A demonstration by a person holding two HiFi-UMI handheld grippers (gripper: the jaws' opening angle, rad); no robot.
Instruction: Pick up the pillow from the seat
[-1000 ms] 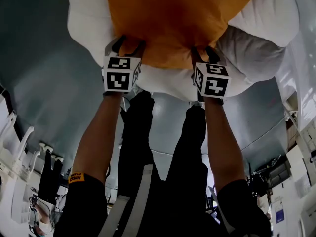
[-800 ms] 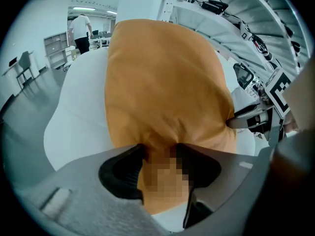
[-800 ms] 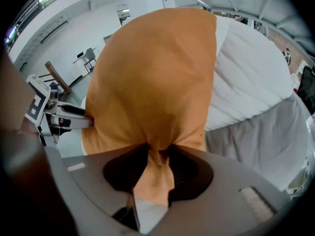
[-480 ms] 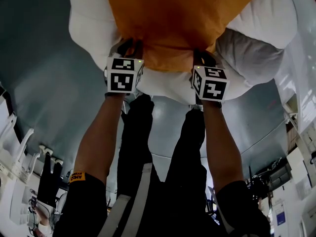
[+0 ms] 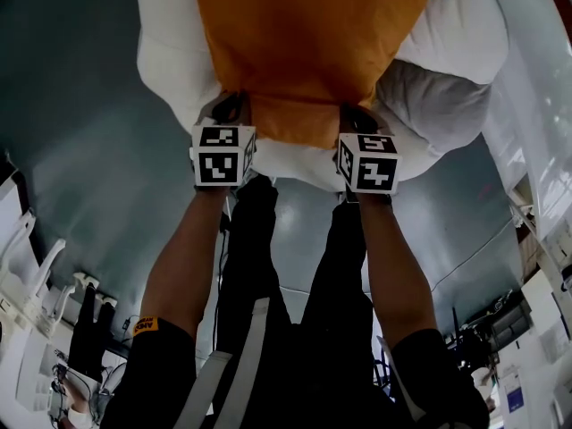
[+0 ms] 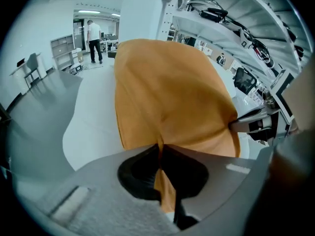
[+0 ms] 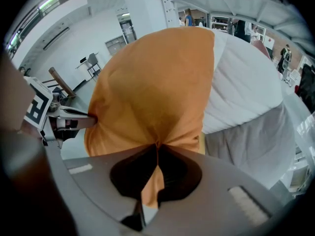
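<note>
An orange pillow [image 5: 308, 47] lies on a white cushioned seat [image 5: 174, 56] at the top of the head view. My left gripper [image 5: 234, 107] is shut on the pillow's near edge at its left corner, with orange cloth [image 6: 165, 193] pinched between the jaws. My right gripper [image 5: 353, 114] is shut on the same edge at its right corner, a fold of the pillow [image 7: 152, 181] caught between its jaws. In each gripper view the pillow [image 6: 167, 92] [image 7: 152, 92] fills the middle, with the other gripper at its side.
The seat has a white cushion [image 5: 451, 29] and a grey one [image 5: 429, 105] at the right. A grey floor [image 5: 89, 159] spreads around. White shelving and equipment [image 5: 545, 275] stand at the right edge. A person [image 6: 95, 41] walks far off.
Both grippers' jaws have closed onto the pillow's near edge. The pillow and both grippers have shifted slightly in the head view.
</note>
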